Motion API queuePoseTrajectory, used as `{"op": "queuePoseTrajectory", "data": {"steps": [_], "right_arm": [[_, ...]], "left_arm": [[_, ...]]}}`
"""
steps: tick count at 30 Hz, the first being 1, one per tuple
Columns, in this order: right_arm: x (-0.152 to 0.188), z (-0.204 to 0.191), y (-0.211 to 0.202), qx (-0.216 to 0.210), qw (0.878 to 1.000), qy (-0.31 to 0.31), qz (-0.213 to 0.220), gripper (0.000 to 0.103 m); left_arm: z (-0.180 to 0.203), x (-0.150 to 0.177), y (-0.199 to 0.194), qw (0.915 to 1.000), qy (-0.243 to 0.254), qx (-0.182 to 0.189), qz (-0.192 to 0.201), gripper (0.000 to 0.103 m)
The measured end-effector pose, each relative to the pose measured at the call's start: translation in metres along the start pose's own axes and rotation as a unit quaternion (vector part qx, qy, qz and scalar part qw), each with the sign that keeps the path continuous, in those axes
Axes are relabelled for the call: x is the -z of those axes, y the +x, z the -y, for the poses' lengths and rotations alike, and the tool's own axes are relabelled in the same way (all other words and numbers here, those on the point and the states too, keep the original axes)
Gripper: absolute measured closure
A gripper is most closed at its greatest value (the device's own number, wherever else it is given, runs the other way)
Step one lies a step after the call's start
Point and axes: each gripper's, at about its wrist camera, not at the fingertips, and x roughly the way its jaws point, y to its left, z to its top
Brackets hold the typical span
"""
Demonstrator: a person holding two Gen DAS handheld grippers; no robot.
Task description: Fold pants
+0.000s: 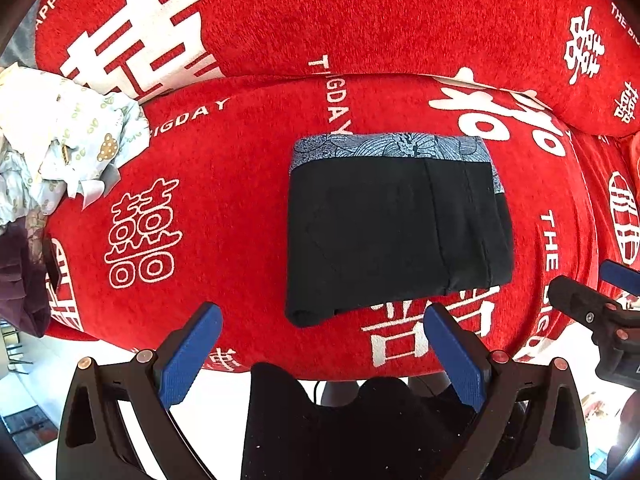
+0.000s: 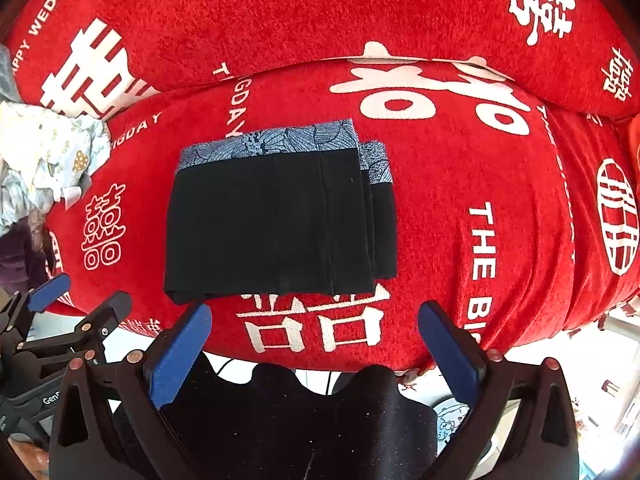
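Item: black pants (image 1: 396,232) with a blue patterned waistband, folded into a rectangle on the red blanket (image 1: 224,200). I see them just ahead of both tongs. My left tongs (image 1: 322,344): spread wide, holding nothing. My right tongs (image 2: 316,344): spread wide, holding nothing. Pale crumpled clothes (image 1: 60,136) sit far left of both.

Under my tongs spreads a red plush blanket printed with white double-happiness characters and English lettering (image 1: 248,184), and behind it a long bolster in the same red printed fabric (image 1: 360,20) runs across the back. At the left edge I see a crumpled heap of pale cloth with small green and brown prints (image 1: 60,132). Just below it hangs a dark purple garment (image 1: 20,276), draped over the blanket's edge.
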Motion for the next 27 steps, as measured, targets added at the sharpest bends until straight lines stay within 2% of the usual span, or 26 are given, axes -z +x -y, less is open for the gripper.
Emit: {"op": "queuePoseTrajectory", "data": {"steps": [27], "right_arm": [[-0.0081,-0.0066,0.0002,0.030,0.999,-0.024,0.003,0.000]], "left_arm": [[-0.0011,-0.0074,0.0016,1.0000,-0.006,-0.007,-0.002,0.002]]}}
